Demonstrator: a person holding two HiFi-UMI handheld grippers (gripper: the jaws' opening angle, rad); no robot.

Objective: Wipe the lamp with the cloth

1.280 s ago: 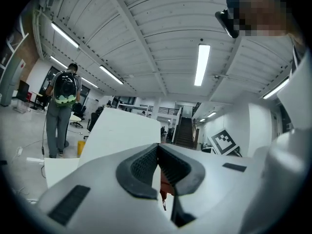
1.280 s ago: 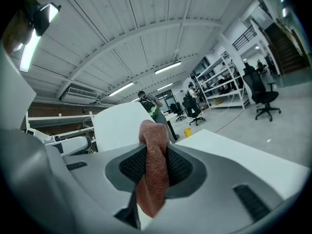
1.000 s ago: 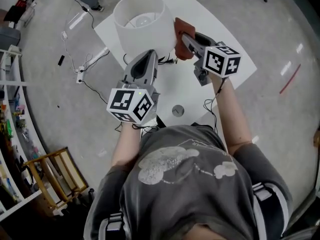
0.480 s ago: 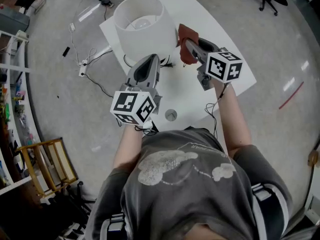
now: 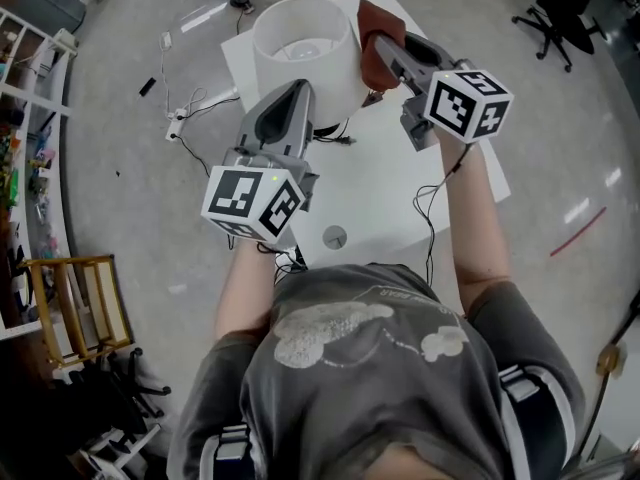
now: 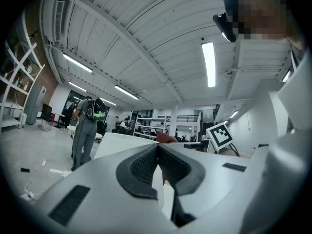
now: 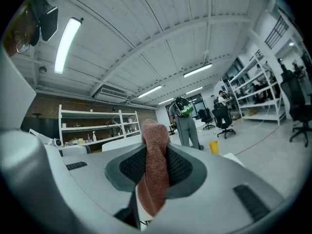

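The lamp's white drum shade (image 5: 300,48) stands at the far end of the white table (image 5: 390,198). My right gripper (image 5: 385,53) is shut on a reddish-brown cloth (image 5: 372,36), which is pressed to the right side of the shade near its rim. In the right gripper view the cloth (image 7: 153,169) hangs folded between the pads. My left gripper (image 5: 298,90) points at the shade's near side, low down, with its jaws shut; its pads (image 6: 146,162) meet with nothing between them. Past them show the shade (image 6: 122,143) and the cloth (image 6: 165,138).
A small round disc (image 5: 334,236) lies on the table near me. Black cables (image 5: 330,133) run from under the lamp, and more cables with a power strip (image 5: 178,123) lie on the floor at left. Shelving (image 5: 30,118) and a wooden rack (image 5: 75,298) stand left.
My right gripper has carried the cloth up the shade's right side, from its lower edge to near the rim. The left gripper stays shut at the shade's near side.
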